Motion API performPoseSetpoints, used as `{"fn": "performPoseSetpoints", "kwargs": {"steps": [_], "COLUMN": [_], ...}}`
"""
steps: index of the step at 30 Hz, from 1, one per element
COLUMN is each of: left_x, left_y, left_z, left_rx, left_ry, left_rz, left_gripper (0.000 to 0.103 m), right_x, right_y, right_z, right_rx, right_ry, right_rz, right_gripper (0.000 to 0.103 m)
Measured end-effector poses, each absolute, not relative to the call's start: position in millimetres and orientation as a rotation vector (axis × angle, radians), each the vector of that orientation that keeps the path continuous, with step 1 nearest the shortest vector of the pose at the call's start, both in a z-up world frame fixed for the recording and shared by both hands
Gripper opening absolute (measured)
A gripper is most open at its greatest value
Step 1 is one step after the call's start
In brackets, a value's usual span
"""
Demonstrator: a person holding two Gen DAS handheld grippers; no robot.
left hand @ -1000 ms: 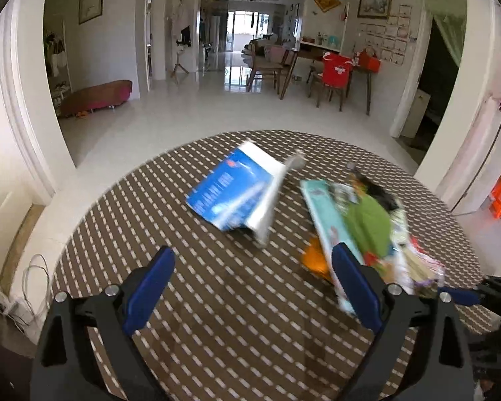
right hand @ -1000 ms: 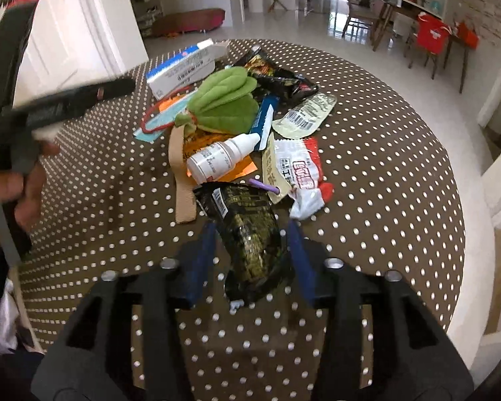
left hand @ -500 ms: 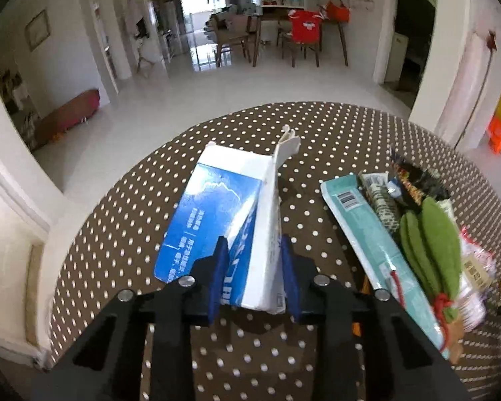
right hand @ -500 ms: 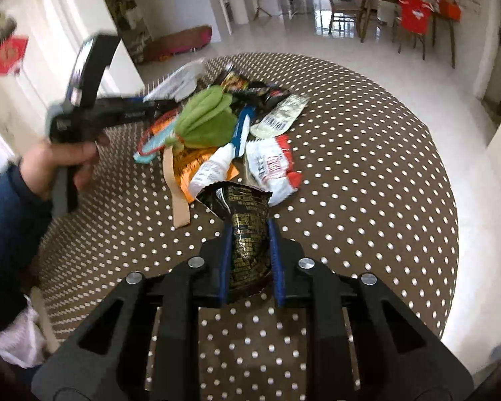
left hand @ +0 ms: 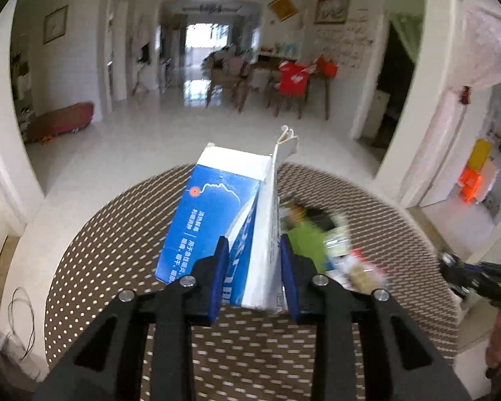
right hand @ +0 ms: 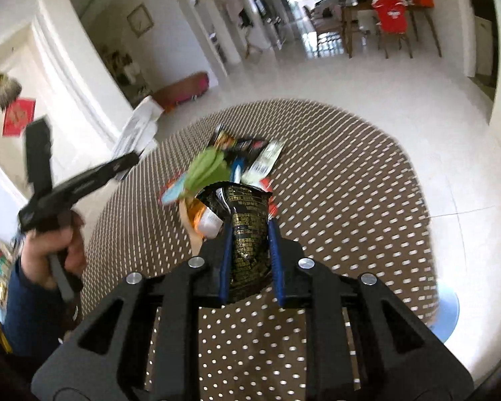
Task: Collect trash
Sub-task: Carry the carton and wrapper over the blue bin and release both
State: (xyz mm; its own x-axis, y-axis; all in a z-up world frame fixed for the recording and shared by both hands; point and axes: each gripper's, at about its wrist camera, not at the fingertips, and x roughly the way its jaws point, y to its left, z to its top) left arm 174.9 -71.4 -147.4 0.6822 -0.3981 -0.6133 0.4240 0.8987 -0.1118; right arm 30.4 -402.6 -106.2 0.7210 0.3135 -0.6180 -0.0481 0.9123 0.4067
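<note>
Trash pile (left hand: pixel 320 234) on tabletop (left hand: pixel 117 250) motion-blurred. Left gripper (left hand: pixel 254 269) clamps flattened blue-white carton (left hand: pixel 217 214); right gripper (right hand: pixel 248 259) pinches crumpled black-gold wrapper (right hand: pixel 247 224).

Daylight from the far doorway (left hand: pixel 202 41) floods the pale room and glares off the glossy floor (left hand: pixel 170 123). Both fisheye views bend walls at their dark corners, and motion blur smears the dotted tablecloth (right hand: pixel 334 173) and litter pile (left hand: pixel 320 237).

Litter heap (right hand: pixel 230 170) on table (right hand: pixel 350 200)
</note>
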Motion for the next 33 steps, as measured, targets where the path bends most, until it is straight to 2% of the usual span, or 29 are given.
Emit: {"fn": "performPoseSetpoints", "kwargs": {"steps": [6, 14, 22, 29, 32, 33], "left_x": [132.9, 82.5, 34.4, 31.3, 32.1, 39.1], "left_y": [-130.4, -273.2, -413.6, -504.6, -533.6, -532.2], "left_z": [-111.2, -114.7, -167.9, -247.9, -280.3, -285.7], "left_rx": [0.005, 0.027, 0.105, 0.183, 0.247, 0.256], "left_ry": [0.630, 0.705, 0.922, 1.165, 1.238, 1.253], "left_rz": [-0.631, -0.931, -1.126, -1.129, -1.118, -1.121], "left_gripper": [0.029, 0.030, 0.030, 0.030, 0.032, 0.037], "right_x": [-1.4, -68.2, -131.7, -143.9, -144.8, -143.3], "right_y": [-472.6, -593.5, -690.0, -725.9, -736.9, -739.6], "right_z": [-91.3, -115.7, -190.3, -243.0, -254.0, -257.1], "right_rx": [0.490, 0.638, 0.841, 0.968, 0.999, 1.016], "right_ry": [0.665, 0.651, 0.744, 0.811, 0.827, 0.831], "right_rz": [0.091, -0.182, -0.406, -0.446, -0.458, -0.468], "right_gripper": [0.020, 0.020, 0.020, 0.020, 0.024, 0.032]}}
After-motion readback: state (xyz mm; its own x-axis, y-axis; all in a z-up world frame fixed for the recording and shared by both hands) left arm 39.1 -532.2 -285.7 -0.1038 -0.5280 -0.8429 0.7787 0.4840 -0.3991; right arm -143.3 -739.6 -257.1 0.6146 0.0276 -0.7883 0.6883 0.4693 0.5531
